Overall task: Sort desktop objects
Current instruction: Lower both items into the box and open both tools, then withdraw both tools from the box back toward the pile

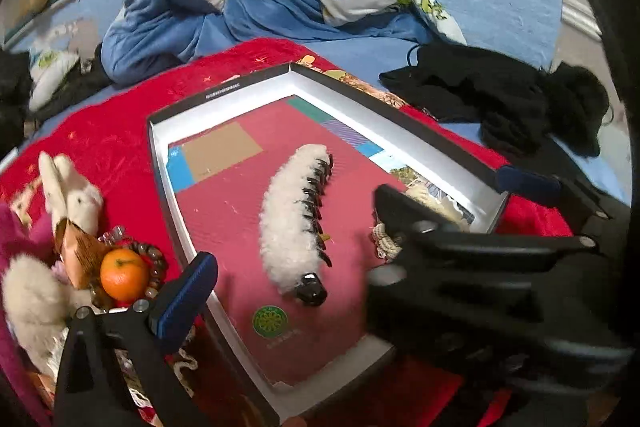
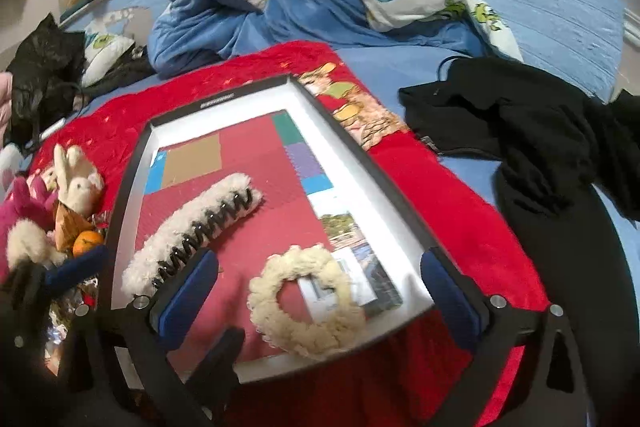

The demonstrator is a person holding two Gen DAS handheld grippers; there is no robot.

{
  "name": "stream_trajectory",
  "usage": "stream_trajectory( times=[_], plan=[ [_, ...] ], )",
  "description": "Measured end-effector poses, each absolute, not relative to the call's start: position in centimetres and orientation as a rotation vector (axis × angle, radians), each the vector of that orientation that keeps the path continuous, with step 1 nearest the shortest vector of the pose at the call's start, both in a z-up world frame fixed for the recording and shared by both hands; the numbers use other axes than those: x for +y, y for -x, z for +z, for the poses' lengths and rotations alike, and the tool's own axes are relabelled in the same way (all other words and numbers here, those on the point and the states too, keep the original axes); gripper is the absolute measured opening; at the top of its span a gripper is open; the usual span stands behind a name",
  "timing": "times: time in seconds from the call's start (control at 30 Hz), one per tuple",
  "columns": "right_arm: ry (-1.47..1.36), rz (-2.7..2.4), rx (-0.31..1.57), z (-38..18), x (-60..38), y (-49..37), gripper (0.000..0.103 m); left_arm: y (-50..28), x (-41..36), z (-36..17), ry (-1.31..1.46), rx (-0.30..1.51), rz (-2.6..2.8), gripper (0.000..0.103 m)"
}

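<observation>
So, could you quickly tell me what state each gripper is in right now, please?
Left gripper: open, holding nothing; the fluffy hair claw lies free between its fingers.
Right gripper: open, empty, over the cream scrunchie.

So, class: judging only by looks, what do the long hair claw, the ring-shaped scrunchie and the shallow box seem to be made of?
Hair claw: white fluffy plush over glossy black teeth, probably plastic, since they shine.
Scrunchie: cream, nubbly yarn or fleece; the bumpy matte surface suggests soft fabric.
Box: likely cardboard, with thin, straight matte walls, white inside and black outside.
</observation>
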State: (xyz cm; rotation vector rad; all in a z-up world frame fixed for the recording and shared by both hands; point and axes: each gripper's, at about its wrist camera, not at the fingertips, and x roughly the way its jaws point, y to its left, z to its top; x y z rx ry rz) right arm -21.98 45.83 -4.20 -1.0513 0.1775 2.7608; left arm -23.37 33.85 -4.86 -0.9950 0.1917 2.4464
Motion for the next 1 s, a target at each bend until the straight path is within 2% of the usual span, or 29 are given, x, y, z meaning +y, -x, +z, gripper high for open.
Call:
stream_trajectory(
  times=[0.6, 1.0],
  plan=[
    [0.978, 2.769, 0.262, -2.3, 46.4, 20.5, 0.103, 23.2, 32.2, -3.5, 0.972, 0.135, 2.484, 0.103],
    [0.935, 2.856, 0.281, -0.5, 43.0, 20.6, 0.103, 22.1, 28.4, -1.3, 0.947, 0.110, 2.579, 0.103]
  ],
)
